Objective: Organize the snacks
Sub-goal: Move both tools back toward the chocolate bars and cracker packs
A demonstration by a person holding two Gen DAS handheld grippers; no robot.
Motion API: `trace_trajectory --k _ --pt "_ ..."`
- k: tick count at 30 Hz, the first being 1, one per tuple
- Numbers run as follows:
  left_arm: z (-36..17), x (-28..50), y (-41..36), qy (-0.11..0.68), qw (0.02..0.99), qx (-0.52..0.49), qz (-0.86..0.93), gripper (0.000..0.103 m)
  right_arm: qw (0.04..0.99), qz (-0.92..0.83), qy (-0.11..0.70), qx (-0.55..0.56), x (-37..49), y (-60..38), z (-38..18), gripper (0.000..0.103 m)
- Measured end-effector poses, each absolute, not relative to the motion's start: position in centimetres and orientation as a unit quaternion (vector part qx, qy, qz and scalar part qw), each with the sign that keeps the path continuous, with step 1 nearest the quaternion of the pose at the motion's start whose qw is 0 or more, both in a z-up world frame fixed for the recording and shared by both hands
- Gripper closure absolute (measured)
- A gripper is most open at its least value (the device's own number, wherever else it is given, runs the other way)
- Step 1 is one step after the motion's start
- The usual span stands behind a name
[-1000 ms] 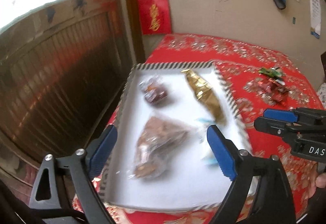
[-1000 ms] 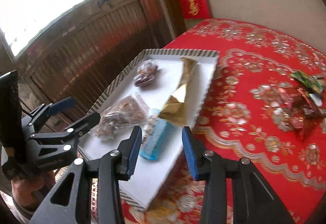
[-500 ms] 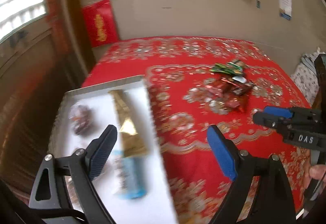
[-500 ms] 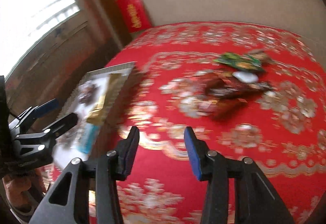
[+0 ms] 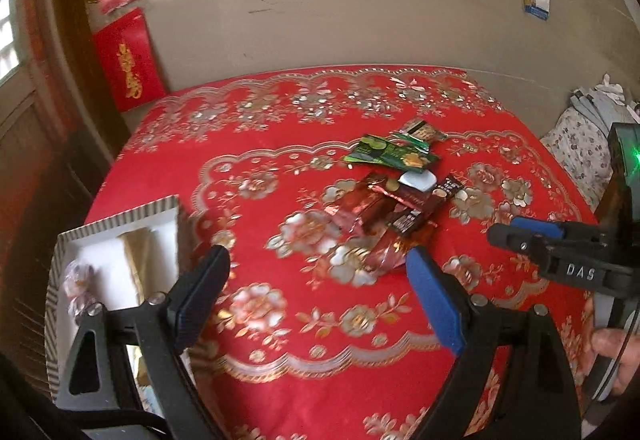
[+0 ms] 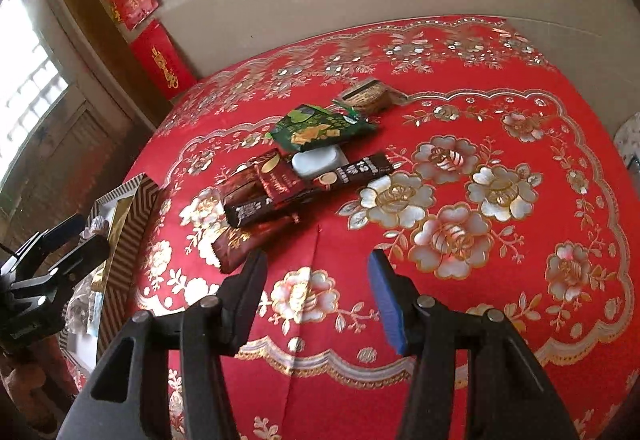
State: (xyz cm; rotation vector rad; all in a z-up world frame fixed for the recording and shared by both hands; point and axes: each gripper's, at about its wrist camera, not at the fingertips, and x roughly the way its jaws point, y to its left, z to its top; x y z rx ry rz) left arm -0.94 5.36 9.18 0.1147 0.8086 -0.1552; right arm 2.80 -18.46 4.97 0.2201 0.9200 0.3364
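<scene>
Several wrapped snacks lie heaped near the middle of the red floral worktop: a green packet, dark brown bars, a pale blue-grey pack, a small brown packet at the far end. Heap appears untouched.

White tray with striped rim sits at the worktop's left edge, well apart from the heap; holds a gold wrapper and a clear bag of dark sweets.

Change over the last second: both views were on the tray, the right gripper over a blue-wrapped snack lying in it; both have now swung across to face the heap. Right gripper fingers have widened from narrower to about half open, nothing between them. Left gripper fingers stand wide apart, empty.

Reading: one placement into the tray looks complete; next pick not yet begun. Nearest item to the right gripper is the brown wrapper at the heap's near edge, just beyond its left finger.
</scene>
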Motion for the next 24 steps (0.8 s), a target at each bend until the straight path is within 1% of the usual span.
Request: trace_trajectory --k 7,12,19,24 --pt "8.1 2.4 4.3 0.432 0.897 0.06 -0.077 0.013 0.874 0.184 0.442 0.083 5.2 -17.5 5.3 0.051" --pt "6.8 5.6 4.5 0.476 0.874 0.045 -0.087 0.013 0.86 0.222 0.452 0.078 7.8 -16.3 5.4 0.051" --pt "5.7 8.1 4.8 0.505 0.854 0.06 -0.111 0.013 0.844 0.25 0.47 0.065 10.3 -14.5 4.4 0.051" --pt "5.4 9.3 5.8 0.52 0.844 0.062 -0.118 0.013 0.84 0.249 0.482 0.034 11.9 -13.2 3.7 0.051"
